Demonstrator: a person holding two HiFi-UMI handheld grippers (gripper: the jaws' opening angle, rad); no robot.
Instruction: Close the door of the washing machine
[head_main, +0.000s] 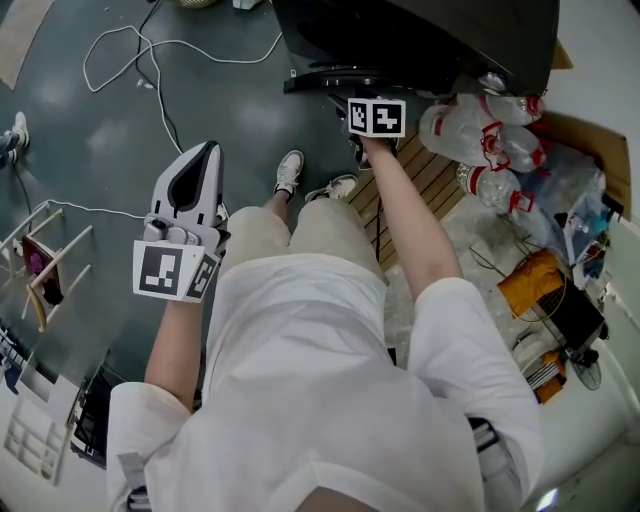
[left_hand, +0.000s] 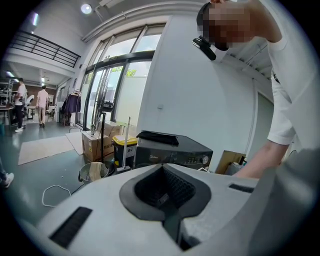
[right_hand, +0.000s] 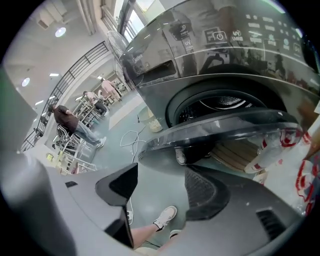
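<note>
right gripper view showed the right gripper (right_hand: 162, 172) with its jaws spread apart and nothing pinched, only floor (right_hand: 160, 150) and the person's white shoe (right_hand: 167, 215) visible in the gap. just past the jaw tips sat the rim of the washing machine (right_hand: 200, 55) door (right_hand: 225, 131), swung open and running across the frame, with the dark drum opening (right_hand: 225, 102) behind it; could not tell whether the jaws touched the door. head view had the right arm stretched forward to the open door at the front of the dark machine, marker cube on top of the gripper, wooden slats (head_main: 425, 175) on the floor under the arm and a heap of plastic bottles (head_main: 480, 125) just to its right. left gripper (head_main: 203, 158) hung out on the person's left side over bare floor, well apart from the machine, a white cable (head_main: 150, 50) lying further out. left gripper view showed its jaws pressed together, empty, pointed across the room at a dark appliance (left_hand: 172, 150) with a knobbed panel, a yellow bin (left_hand: 125, 145) and a cardboard box (left_hand: 97, 145) beside it.
</note>
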